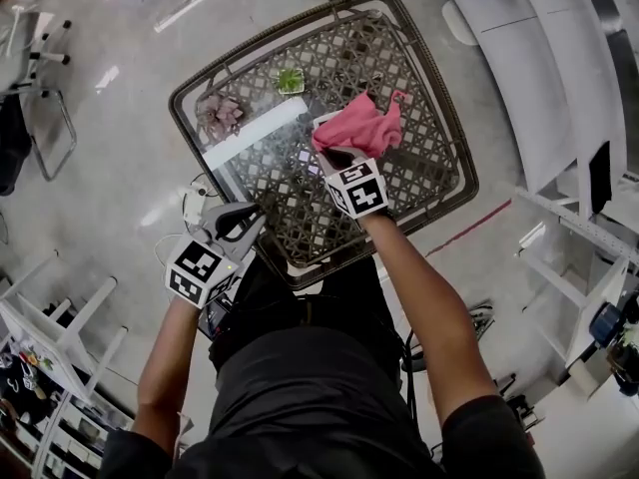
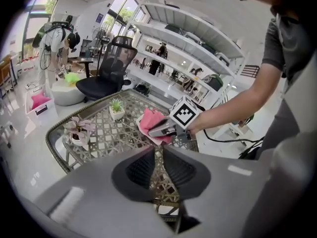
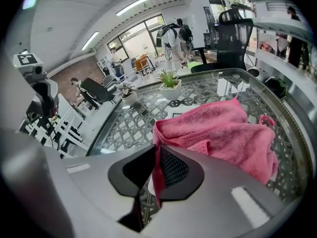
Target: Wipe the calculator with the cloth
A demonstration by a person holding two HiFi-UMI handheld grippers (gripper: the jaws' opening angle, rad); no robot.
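- While hanging off the near-left corner of the glass-topped wicker-lattice desk (image 1: 419,168), jaws together on nothing, braces nothing: left gripper (image 1: 240,223), well apart from the work.
- Farther in, over the desk's middle: right gripper (image 3: 154,155), clamped on one thin fold of the pink terry cloth (image 3: 223,128), the rest bunched ahead of it.
- Could lose that fold on a hard drag, with so little cloth in the pinch.
- Just past the tips, under the cloth and touching it: what looks like the flat white calculator (image 3: 179,115), with only a pale edge showing.
- Likely to skate across the glass under a one-sided push, with nothing pinning it.
- Beyond, near the far rim: a small green plant in a white pot (image 1: 290,80) and a pink-leaved potted plant (image 1: 222,113), at risk only from a wide sweep.
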